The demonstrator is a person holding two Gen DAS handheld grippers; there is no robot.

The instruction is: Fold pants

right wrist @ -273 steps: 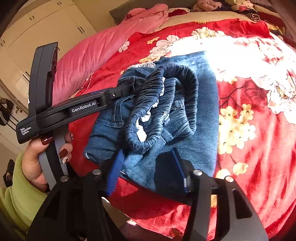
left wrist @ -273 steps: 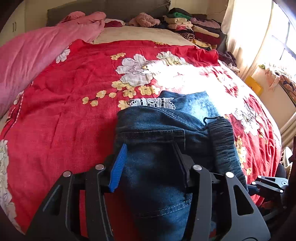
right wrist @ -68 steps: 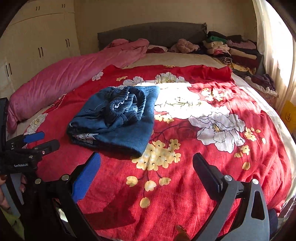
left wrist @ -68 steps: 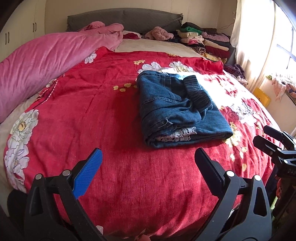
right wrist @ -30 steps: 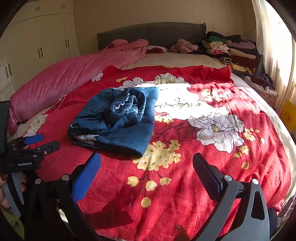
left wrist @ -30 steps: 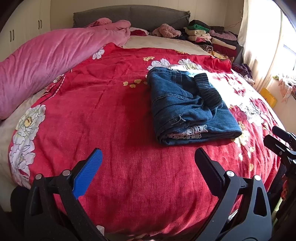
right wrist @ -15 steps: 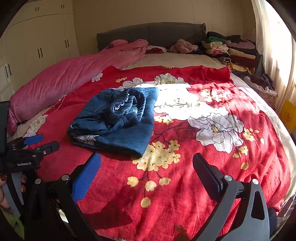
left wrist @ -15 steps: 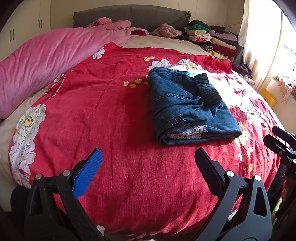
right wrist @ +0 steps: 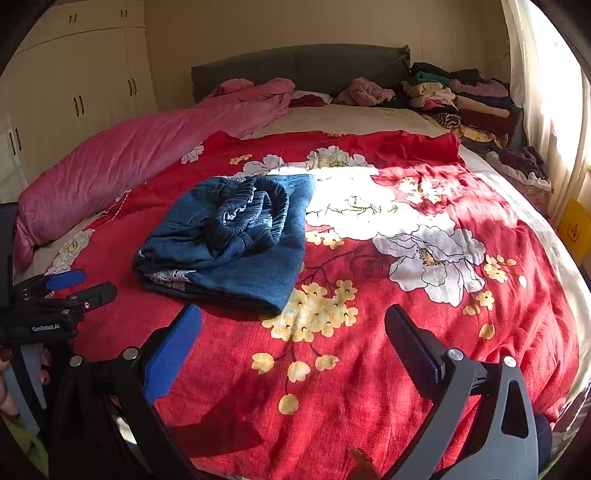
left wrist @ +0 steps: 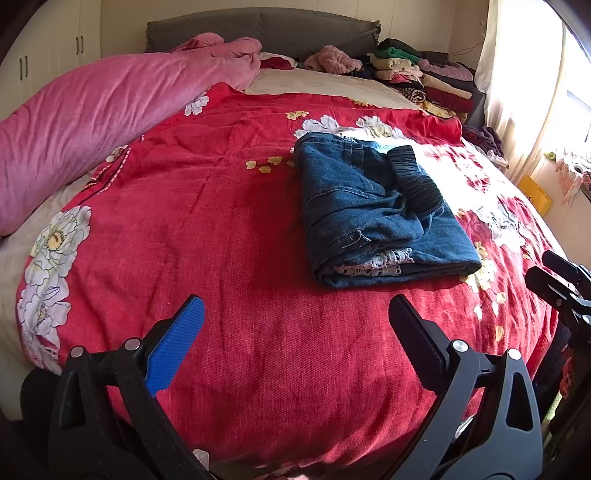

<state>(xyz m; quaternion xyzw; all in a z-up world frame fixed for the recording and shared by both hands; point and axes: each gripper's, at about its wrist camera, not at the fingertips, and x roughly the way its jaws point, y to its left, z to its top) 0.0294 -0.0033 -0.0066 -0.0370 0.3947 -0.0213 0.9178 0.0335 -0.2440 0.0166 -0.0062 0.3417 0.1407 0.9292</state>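
Note:
The blue denim pants (left wrist: 373,210) lie folded in a compact rectangle on the red floral bedspread (left wrist: 229,229), elastic waistband on top and a bit of white lace at the near edge. They also show in the right wrist view (right wrist: 236,240). My left gripper (left wrist: 295,321) is open and empty, held back near the foot of the bed, well short of the pants. My right gripper (right wrist: 291,332) is open and empty, also held back from the pants. The left gripper shows at the left edge of the right wrist view (right wrist: 70,288).
A long pink duvet (left wrist: 92,118) lies along the left side of the bed. A stack of folded clothes (left wrist: 424,77) sits at the back right by the grey headboard (left wrist: 266,29). White wardrobes (right wrist: 74,96) stand at left. A curtained window is at right.
Nine seconds ago both grippers were at the pants, folding them. Since then both have let go and drawn back. Over the last second nothing has visibly moved.

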